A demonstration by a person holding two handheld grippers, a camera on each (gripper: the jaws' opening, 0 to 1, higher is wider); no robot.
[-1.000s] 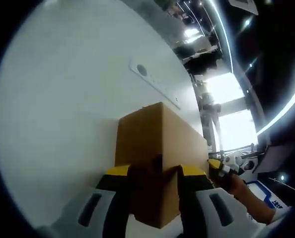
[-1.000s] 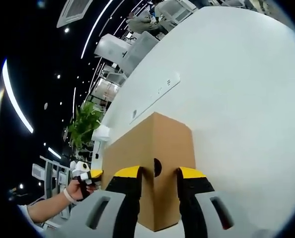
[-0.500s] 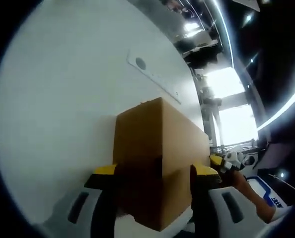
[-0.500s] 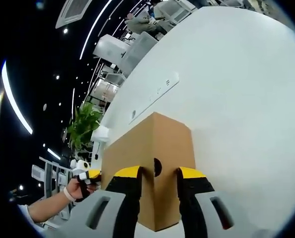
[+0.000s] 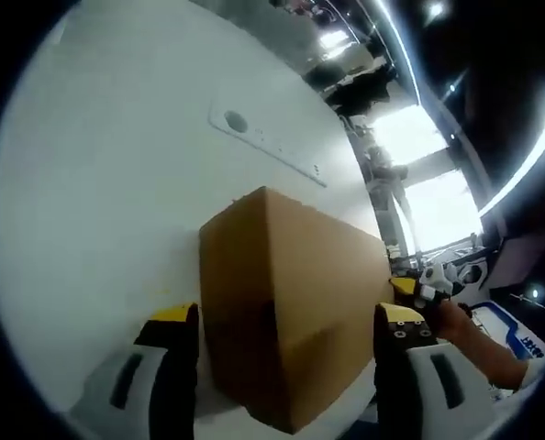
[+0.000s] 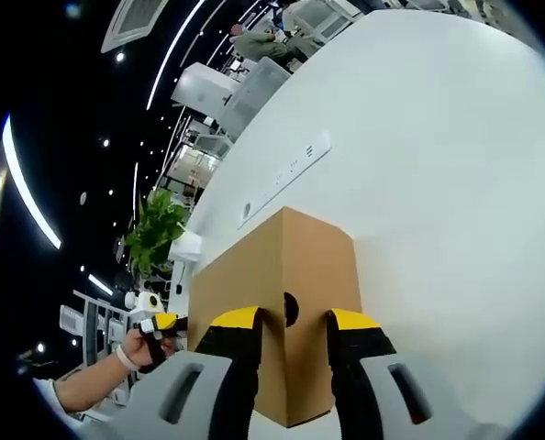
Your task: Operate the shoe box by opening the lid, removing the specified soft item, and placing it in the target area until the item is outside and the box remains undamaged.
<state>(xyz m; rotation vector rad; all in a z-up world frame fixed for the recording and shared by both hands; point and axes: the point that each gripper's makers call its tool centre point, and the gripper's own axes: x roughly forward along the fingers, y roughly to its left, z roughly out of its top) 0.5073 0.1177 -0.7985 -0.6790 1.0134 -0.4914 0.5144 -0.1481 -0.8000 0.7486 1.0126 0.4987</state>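
A brown cardboard shoe box (image 5: 282, 312) stands shut on the white table (image 5: 98, 183). In the left gripper view one corner edge of it points at me. My left gripper (image 5: 286, 316) is open, its yellow-tipped jaws spread wide on either side of that corner without touching it. In the right gripper view the box (image 6: 295, 261) shows a round finger hole (image 6: 291, 310) at its near edge. My right gripper (image 6: 291, 321) is shut on that edge, one jaw on each face. The right gripper (image 6: 153, 323)'s opposite number, held by a hand, shows at the box's far end.
A long white outlet strip (image 5: 263, 142) is set into the table behind the box, also seen as the strip (image 6: 286, 179) in the right gripper view. A green plant (image 6: 158, 234) and office desks stand beyond the table edge. Bare table lies around the box.
My left gripper's jaws, pinched on the box corner a second ago, have spread wide apart and let go. The right gripper has kept its hold and stayed still.
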